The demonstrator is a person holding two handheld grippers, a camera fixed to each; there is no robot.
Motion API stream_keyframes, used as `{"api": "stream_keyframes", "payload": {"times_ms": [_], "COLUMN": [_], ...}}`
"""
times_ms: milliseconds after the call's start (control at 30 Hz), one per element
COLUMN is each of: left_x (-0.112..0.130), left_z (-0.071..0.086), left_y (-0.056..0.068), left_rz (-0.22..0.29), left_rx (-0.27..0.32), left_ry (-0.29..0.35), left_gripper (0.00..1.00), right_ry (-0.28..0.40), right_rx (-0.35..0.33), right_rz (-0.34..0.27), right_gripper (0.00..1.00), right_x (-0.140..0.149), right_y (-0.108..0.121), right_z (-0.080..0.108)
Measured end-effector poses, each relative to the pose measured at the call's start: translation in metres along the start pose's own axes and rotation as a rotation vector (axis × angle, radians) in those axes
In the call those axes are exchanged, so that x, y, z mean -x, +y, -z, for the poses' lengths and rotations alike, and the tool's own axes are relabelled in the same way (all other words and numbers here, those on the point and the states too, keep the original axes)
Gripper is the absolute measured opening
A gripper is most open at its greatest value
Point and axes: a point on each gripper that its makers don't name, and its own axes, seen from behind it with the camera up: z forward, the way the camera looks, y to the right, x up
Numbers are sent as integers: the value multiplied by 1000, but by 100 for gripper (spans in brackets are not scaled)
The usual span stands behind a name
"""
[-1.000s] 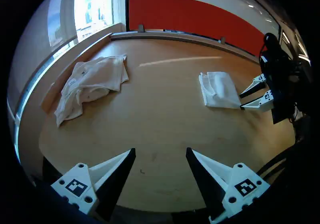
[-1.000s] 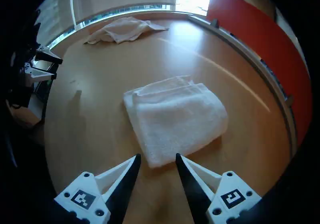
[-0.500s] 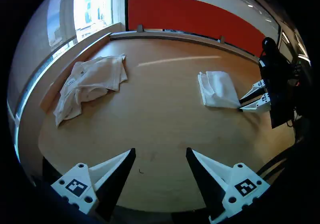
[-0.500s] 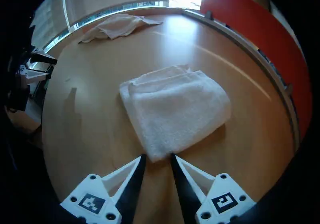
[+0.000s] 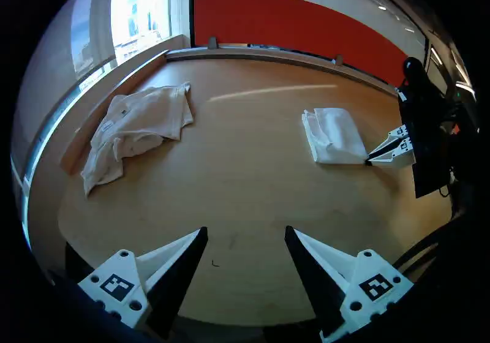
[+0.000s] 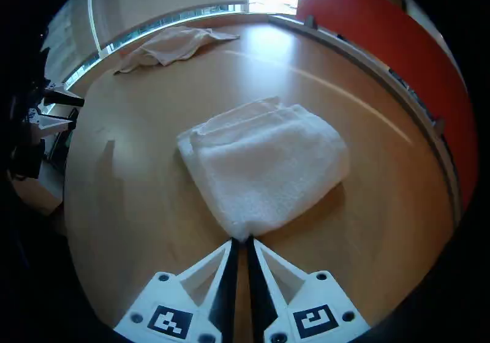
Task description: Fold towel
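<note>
Towel [image 6: 263, 159], white terry, folded, lying on light wooden table [image 5: 245, 177]; right gripper [image 6: 241, 245] narrowed to a slit at its near corner, grip on cloth indeterminate; left gripper [image 5: 245, 233] spread wide.

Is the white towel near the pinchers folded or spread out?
Folded. The towel is a small thick rectangle with stacked layers along its edge.

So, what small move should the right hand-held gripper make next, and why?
Probably lift the pinched corner slightly to test the hold. The right hand-held gripper has its fingers almost together on the near corner of the folded towel, which lies flat on the table. The left hand-held gripper is open, far off.
</note>
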Motion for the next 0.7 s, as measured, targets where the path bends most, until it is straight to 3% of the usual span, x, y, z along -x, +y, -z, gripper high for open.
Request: {"api": "stream_keyframes", "payload": {"times_ms": [400,700], "left_x": [-6,-15], "left_z": [-5,-5], "left_y": [3,6], "left_rz": [-16,-33], "left_rx": [15,27], "left_ry": [0,8], "left_gripper": [93,93], "right_ry": [37,128], "right_rx": [16,39], "right_rz": [1,9], "right_gripper": [5,5], "right_x": [-12,-52], "right_y": [6,16], "right_z": [11,39]}}
